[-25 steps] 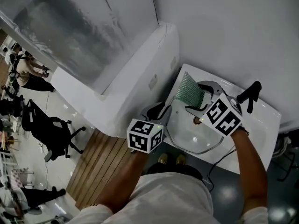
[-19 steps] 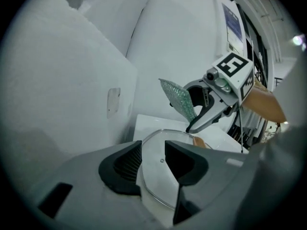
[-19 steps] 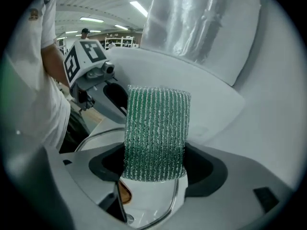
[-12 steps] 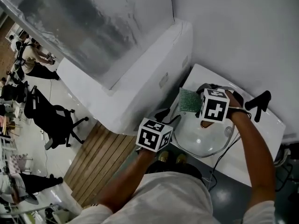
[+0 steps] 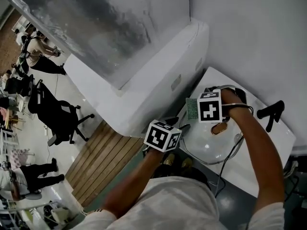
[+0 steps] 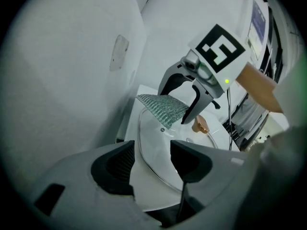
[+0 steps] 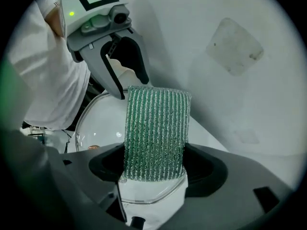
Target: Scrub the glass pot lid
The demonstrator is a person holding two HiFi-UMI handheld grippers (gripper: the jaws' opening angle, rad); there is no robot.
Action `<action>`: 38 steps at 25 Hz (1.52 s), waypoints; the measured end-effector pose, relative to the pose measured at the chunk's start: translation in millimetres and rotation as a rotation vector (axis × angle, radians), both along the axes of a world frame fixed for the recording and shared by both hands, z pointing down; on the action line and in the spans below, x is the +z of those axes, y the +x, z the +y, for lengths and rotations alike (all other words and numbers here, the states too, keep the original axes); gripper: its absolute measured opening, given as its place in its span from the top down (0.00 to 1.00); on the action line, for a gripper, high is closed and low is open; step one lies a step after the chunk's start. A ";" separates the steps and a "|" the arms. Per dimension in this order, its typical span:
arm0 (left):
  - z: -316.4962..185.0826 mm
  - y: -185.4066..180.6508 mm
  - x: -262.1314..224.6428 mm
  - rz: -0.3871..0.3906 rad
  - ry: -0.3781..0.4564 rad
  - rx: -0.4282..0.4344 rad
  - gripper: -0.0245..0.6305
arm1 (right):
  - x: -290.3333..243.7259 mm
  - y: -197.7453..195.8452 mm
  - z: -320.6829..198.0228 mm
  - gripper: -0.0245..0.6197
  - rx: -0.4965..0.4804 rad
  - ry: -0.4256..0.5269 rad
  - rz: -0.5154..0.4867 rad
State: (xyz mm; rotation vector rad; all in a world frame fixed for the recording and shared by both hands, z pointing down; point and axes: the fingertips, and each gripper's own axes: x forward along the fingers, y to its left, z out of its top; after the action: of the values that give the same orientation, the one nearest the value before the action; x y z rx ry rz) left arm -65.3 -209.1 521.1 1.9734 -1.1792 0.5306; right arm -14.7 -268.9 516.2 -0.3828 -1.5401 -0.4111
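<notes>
The glass pot lid (image 5: 207,145) lies on the desk (image 5: 280,140), under the right hand-held gripper (image 7: 154,166), which clamps the scouring pad (image 7: 154,128) between its jaws. The lid's knob (image 5: 219,128) sits just beside that gripper. The left hand-held gripper (image 6: 152,159) faces the lid's rim with its jaws apart.

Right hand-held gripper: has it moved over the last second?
Yes. In the head view the right hand-held gripper, gripping the pad, has shifted left across the lid, away from the tap.
</notes>
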 end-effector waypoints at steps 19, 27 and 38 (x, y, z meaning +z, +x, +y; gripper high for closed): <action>5.7 7.1 18.5 0.046 -0.056 0.016 0.63 | 12.2 19.1 -14.9 0.42 0.192 -0.107 -0.024; 6.2 6.3 18.2 0.045 -0.037 0.008 0.63 | 9.1 49.3 -42.9 0.42 0.540 -0.177 -0.141; 5.5 6.3 19.0 0.040 -0.022 -0.002 0.63 | 20.9 85.3 -66.8 0.42 0.982 -0.231 -0.222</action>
State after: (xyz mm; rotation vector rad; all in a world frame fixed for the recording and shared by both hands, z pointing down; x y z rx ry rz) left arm -59.0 -203.6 540.0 1.9547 -1.1457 0.4986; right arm 70.6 -335.7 537.1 0.2752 -1.7942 0.5096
